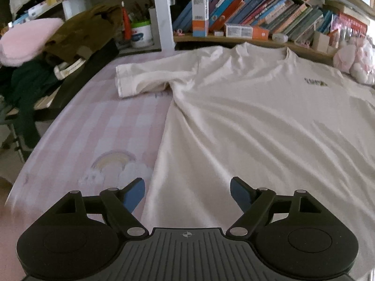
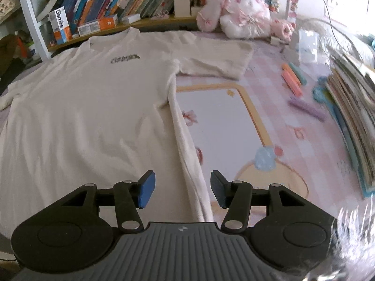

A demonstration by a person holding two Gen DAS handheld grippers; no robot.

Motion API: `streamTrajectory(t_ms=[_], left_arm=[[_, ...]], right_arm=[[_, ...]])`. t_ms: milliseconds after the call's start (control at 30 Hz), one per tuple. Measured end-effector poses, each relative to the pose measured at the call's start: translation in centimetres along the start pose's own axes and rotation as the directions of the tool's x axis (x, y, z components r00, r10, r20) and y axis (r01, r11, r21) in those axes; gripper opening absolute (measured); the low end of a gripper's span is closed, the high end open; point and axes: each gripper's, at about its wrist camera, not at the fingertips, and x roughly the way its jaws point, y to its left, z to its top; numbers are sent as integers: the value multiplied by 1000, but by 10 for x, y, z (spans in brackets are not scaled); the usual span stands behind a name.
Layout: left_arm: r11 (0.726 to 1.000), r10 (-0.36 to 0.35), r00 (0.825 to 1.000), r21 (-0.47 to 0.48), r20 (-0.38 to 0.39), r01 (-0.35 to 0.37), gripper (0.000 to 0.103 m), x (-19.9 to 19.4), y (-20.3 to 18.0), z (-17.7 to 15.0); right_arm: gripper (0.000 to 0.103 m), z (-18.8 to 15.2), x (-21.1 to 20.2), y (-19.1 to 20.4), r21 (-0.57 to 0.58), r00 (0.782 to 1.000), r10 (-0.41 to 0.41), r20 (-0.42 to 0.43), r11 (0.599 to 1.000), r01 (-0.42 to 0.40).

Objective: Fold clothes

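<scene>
A cream T-shirt [image 1: 257,117] lies spread flat, chest side up, on a pink checked table cover, collar toward the bookshelf, with a small dark logo [image 1: 315,82] on the chest. Its left sleeve [image 1: 145,77] is bunched at the armpit. My left gripper [image 1: 187,193] is open above the shirt's lower left side edge, nothing between its blue pads. In the right wrist view the same T-shirt [image 2: 89,107] shows its right sleeve [image 2: 215,58] laid out. My right gripper [image 2: 182,192] is open, straddling the shirt's right side seam near the hem.
A bookshelf [image 1: 257,11] runs along the back edge. Piled clothes [image 1: 77,37] and a pink cushion [image 1: 25,39] sit at the left. A plush rabbit [image 2: 243,16], markers [image 2: 293,79] and stacked books [image 2: 351,107] occupy the right side. A printed mat [image 2: 225,121] lies beside the shirt.
</scene>
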Motion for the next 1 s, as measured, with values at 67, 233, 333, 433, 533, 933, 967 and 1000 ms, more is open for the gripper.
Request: streamTrajectory(t_ms=[67, 233, 333, 433, 533, 933, 967, 1000], left_arm=[[1000, 16, 1000, 4, -9, -16, 82, -8, -4, -9], [998, 62, 998, -16, -26, -63, 82, -24, 0, -27], [995, 92, 995, -46, -36, -94, 82, -28, 9, -34], [989, 130, 990, -66, -51, -133, 82, -28, 17, -40], [984, 151, 987, -82, -64, -155, 82, -27, 24, -44], [984, 103, 992, -137, -78, -113, 73, -27, 36, -50], [985, 91, 993, -142, -79, -101, 66, -27, 36, -49], [985, 79, 994, -147, -79, -90, 62, -27, 37, -49]], right_arm=[[50, -7, -3, -5, 3, 1000, 7, -5, 1000, -7], [48, -26, -12, -17, 10, 1000, 25, -18, 1000, -25], [39, -36, -16, -24, 13, 999, 35, -26, 999, -35], [19, -40, -17, -28, 2, 998, 42, -43, 999, -42], [7, -42, -19, -26, -17, 996, 64, -63, 998, -65], [5, -38, -19, -30, 37, 987, 133, -92, 991, -130], [5, -39, -17, -31, 35, 988, 124, -94, 992, -121], [5, -39, -16, -32, 32, 989, 115, -95, 993, -113]])
